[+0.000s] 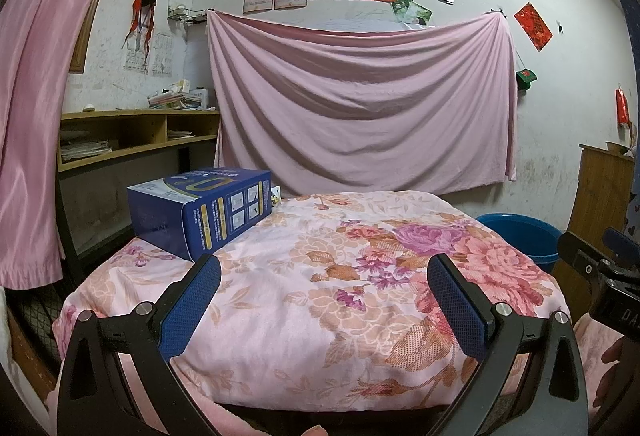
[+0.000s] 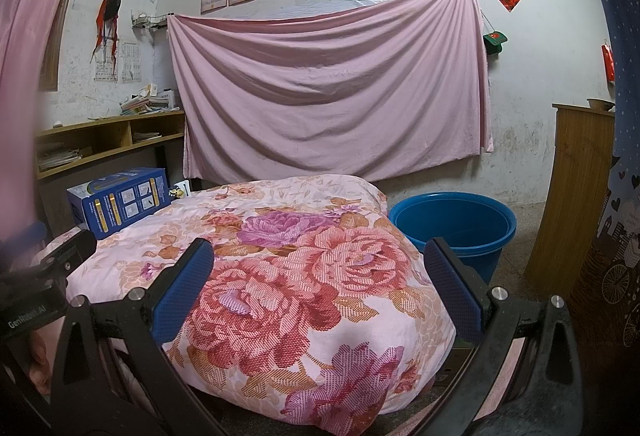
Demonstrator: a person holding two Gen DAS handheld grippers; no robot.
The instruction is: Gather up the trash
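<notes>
A blue cardboard box [image 1: 204, 210] lies on its side at the far left of a table covered with a floral cloth [image 1: 320, 276]; it also shows in the right wrist view [image 2: 120, 200]. A small white and yellow item [image 2: 180, 191] lies just behind the box. A blue plastic bucket [image 2: 456, 228] stands on the floor at the table's right; its rim shows in the left wrist view [image 1: 520, 236]. My left gripper [image 1: 322, 300] is open and empty over the near part of the cloth. My right gripper [image 2: 320, 292] is open and empty over the cloth's near right part.
A pink sheet [image 1: 360, 104] hangs on the back wall. A wooden shelf [image 1: 136, 136] with papers stands at the back left. A pink curtain [image 1: 36, 96] hangs on the left. A wooden cabinet [image 2: 576, 188] stands to the right of the bucket.
</notes>
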